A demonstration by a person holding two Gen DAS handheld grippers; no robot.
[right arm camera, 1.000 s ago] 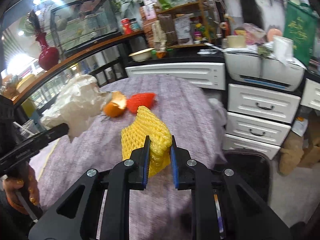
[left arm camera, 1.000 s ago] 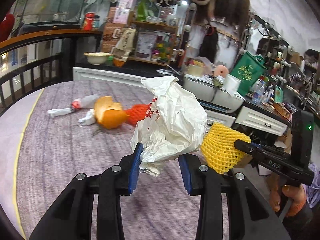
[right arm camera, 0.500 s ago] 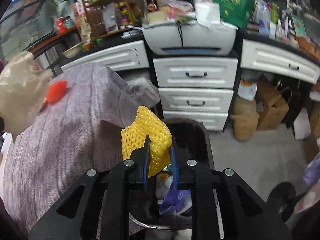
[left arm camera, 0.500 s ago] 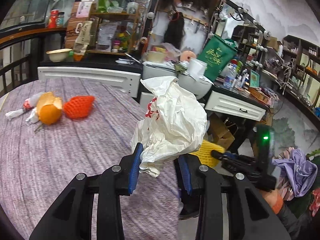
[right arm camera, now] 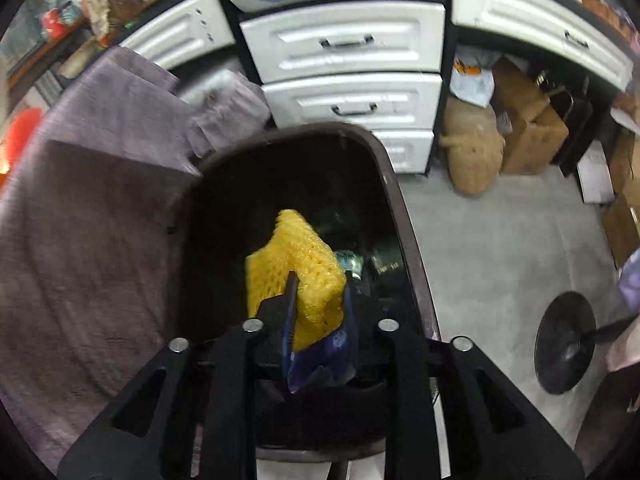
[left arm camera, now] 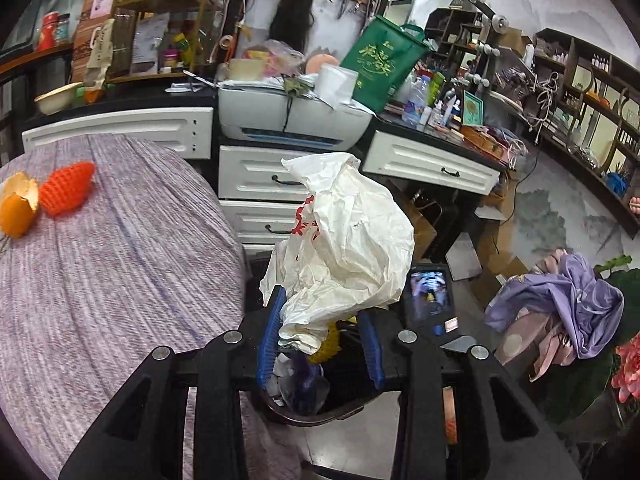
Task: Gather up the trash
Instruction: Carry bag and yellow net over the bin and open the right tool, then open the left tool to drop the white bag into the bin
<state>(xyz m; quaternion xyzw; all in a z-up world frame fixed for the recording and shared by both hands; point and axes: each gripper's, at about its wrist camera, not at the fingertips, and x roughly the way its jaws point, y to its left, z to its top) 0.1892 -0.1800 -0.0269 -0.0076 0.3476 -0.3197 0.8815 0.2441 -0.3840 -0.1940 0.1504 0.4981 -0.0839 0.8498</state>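
My left gripper [left arm camera: 320, 334] is shut on a crumpled white plastic bag [left arm camera: 348, 240] and holds it above the dark trash bin [left arm camera: 320, 414] beside the table. My right gripper [right arm camera: 318, 312] is shut on a yellow foam fruit net [right arm camera: 298, 268] and holds it inside the mouth of the bin [right arm camera: 404, 216], over trash lying at its bottom. An orange peel [left arm camera: 18, 206] and a red foam net [left arm camera: 66, 188] lie on the purple tablecloth [left arm camera: 100, 280] at the far left.
White drawers [right arm camera: 344, 44] and a printer [left arm camera: 292, 116] stand behind the bin. Cardboard boxes [right arm camera: 528, 128] and a sack [right arm camera: 474, 160] sit on the floor to the right. A black stool base [right arm camera: 564, 342] is at the right. Purple clothes [left arm camera: 568, 304] lie nearby.
Both grippers have swung right, off the table and over the bin. The right gripper has lowered the yellow net into the bin's mouth. The left still holds the bag.
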